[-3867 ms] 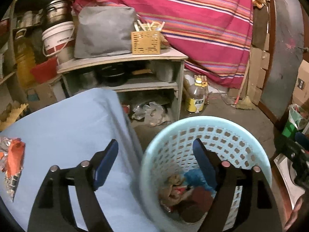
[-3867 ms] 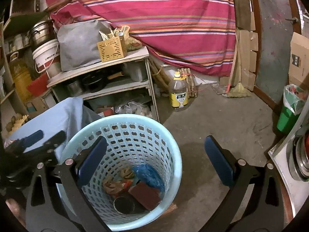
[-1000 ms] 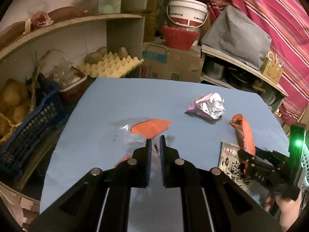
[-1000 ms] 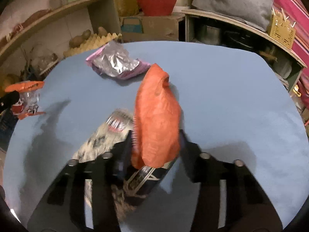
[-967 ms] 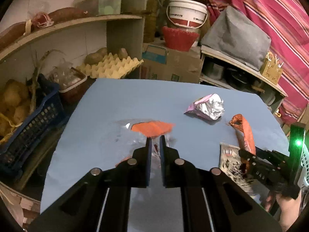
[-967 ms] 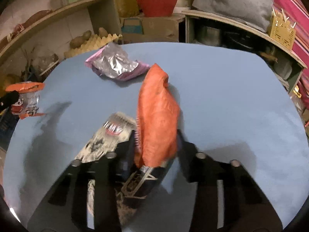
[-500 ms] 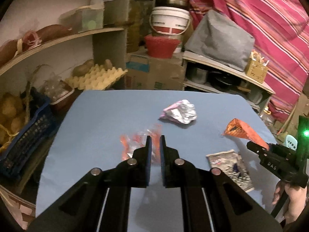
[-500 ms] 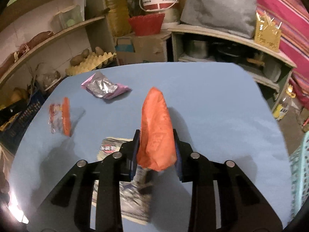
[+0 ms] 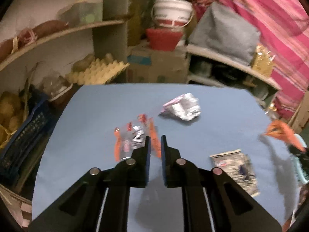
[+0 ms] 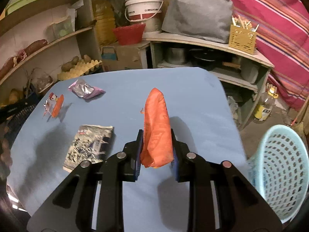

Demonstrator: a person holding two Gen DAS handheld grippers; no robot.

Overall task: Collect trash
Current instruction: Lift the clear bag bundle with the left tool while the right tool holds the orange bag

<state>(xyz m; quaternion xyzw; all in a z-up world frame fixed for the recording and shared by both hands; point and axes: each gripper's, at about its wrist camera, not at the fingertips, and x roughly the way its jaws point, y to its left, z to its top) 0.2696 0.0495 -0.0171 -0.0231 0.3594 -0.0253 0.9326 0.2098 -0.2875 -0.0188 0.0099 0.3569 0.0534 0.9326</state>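
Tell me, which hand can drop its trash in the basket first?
Probably the right. The right tool grips an orange wrapper, lifted off the blue table, with the basket close beside it. The left tool pinches a clear wrapper farther away.

Four wrappers (image 10: 156, 123), one light-blue basket (image 10: 280, 164), one blue table (image 10: 193, 96), two grippers (image 10: 156, 145)

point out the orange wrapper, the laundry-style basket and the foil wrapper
orange wrapper (image 10: 157, 131), right wrist view, its middle.
basket (image 10: 280, 174), right wrist view, inner wall.
foil wrapper (image 9: 183, 107), left wrist view, crumpled centre.
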